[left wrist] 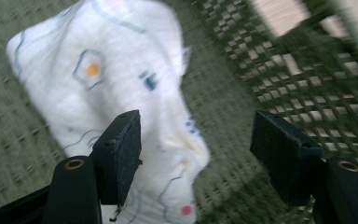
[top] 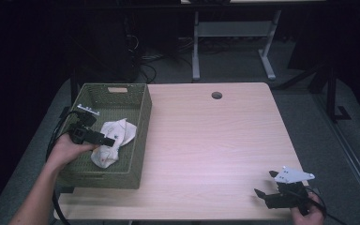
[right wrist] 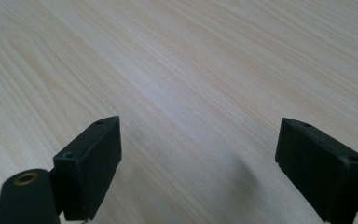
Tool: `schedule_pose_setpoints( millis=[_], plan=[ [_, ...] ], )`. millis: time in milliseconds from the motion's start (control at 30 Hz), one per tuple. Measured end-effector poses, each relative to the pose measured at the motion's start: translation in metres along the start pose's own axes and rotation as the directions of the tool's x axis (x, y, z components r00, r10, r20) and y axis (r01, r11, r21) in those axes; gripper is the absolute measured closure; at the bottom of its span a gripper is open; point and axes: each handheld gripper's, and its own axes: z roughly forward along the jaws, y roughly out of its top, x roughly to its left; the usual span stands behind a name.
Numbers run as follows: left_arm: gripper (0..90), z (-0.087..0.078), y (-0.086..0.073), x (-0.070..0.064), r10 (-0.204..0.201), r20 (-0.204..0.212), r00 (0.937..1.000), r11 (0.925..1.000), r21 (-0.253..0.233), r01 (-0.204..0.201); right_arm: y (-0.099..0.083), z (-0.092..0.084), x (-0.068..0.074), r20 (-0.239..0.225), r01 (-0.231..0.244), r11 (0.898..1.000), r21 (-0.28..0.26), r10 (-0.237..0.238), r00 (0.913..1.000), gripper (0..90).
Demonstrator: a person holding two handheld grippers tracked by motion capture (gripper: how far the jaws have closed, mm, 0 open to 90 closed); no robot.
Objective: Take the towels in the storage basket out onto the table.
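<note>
Left gripper (top: 108,140) is down inside the green woven basket (top: 140,136), which sits at the left edge of the desk (top: 215,140), its far end near the far-left corner. The white cloth (top: 115,140) lies crumpled on the basket floor, toward the right wall and about midway along the basket's length; it carries small printed marks in blue, orange and pink. In the left gripper view the jaws stand apart, with the cloth (left wrist: 121,93) spread ahead of them; a fold of it lies between the jaws, closer to the left one, and the right pad is clear of the fabric with basket weave (left wrist: 307,79) behind it. No pinch on the cloth visible; whether the left pad touches the fabric cannot be told, since the picture is blurred. Left hand (top: 70,150) grips the tool body over the basket's near-left part, cable trailing off the desk edge. Right gripper (top: 267,185) rests near the near-right corner of the desk, held by the right hand (top: 309,213) at the near edge, grey three-cornered plate on top. Its jaws are wide apart, with bare wood grain (right wrist: 191,93) between and beyond them, nothing held. Cable hole (top: 217,95) sits near the far edge of the desk, well apart from both tools.
</note>
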Motion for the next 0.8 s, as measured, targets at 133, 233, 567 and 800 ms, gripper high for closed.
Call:
schedule_pose_setpoints(
  millis=[133,233,567,800],
  plan=[
    [35.4,0.009,-0.002,0.006,-0.024,-0.038,0.999,0.999,0.036,0.026,0.0,0.0,0.001,0.0,-0.001,1.0,0.002,0.001,1.0,14.0],
    [37.1,0.013,-0.001,0.007,-0.023,-0.056,0.9982,0.9977,0.062,0.027,0.0,0.001,0.001,0.0,0.002,1.0,0.002,-0.002,1.0,14.0],
    [45.0,0.036,0.003,0.009,-0.046,-0.162,0.9858,0.9828,0.17,0.073,0.001,0.001,0.002,-0.003,0.009,1.0,-0.001,-0.009,1.0,14.0],
    [59.9,0.048,0.006,0.006,-0.009,-0.213,0.977,0.9699,0.236,0.06,0.002,0.0,0.002,-0.001,0.011,1.0,-0.003,-0.011,0.9999,14.0]
  ],
)
